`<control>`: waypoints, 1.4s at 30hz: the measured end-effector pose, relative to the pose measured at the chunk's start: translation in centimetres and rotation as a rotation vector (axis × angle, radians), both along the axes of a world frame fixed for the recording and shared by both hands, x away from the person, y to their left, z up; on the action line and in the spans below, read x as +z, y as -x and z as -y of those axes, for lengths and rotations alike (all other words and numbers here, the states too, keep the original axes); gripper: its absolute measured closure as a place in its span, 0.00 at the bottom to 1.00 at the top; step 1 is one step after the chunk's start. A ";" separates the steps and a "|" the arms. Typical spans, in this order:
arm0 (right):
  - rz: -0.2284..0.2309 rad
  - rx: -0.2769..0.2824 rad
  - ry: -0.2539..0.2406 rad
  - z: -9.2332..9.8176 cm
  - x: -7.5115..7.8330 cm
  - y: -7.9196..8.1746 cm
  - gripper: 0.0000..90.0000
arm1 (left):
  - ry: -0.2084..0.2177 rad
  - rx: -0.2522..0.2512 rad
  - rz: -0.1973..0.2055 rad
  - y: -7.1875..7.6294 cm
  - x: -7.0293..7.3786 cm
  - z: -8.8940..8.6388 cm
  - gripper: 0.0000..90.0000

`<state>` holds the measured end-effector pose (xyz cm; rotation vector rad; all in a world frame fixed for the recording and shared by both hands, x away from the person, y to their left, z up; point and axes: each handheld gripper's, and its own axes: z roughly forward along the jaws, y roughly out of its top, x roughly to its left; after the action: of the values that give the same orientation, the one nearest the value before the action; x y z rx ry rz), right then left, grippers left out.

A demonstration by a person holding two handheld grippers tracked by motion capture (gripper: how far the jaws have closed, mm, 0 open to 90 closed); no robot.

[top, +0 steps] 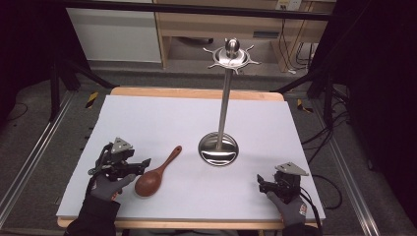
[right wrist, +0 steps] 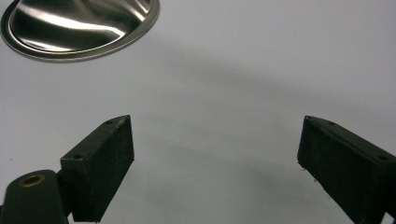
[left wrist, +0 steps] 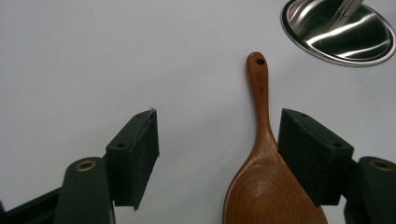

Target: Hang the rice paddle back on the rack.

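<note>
The wooden spoon [left wrist: 261, 154] lies flat on the table left of the stand [top: 219, 148], not yet lifted or hung, with the left gripper [left wrist: 217, 149] wide open around it, the right gripper [right wrist: 215, 163] open, empty.

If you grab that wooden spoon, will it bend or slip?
The wooden spoon looks like solid wood, so it probably stays stiff. Its glossy finish might slide a little between the left hand-held gripper pads. Lying flat on the white table, it seems unlikely to roll.
</note>
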<state>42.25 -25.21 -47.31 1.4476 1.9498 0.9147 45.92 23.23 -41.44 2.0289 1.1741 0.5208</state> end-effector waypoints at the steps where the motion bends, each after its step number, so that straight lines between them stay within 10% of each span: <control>1: -0.001 0.001 0.001 0.0 0.0 0.0 0.12 | -0.002 -0.003 -0.004 -0.1 0.1 0.2 0.33; 42: -0.019 0.009 -0.014 0.1 0.0 -0.1 0.12 | -0.135 -0.114 -0.156 -3.4 -0.6 4.1 0.45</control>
<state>42.34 -25.28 -47.30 1.4624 1.9688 0.9235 49.28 19.13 -42.05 2.2724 1.1311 0.4007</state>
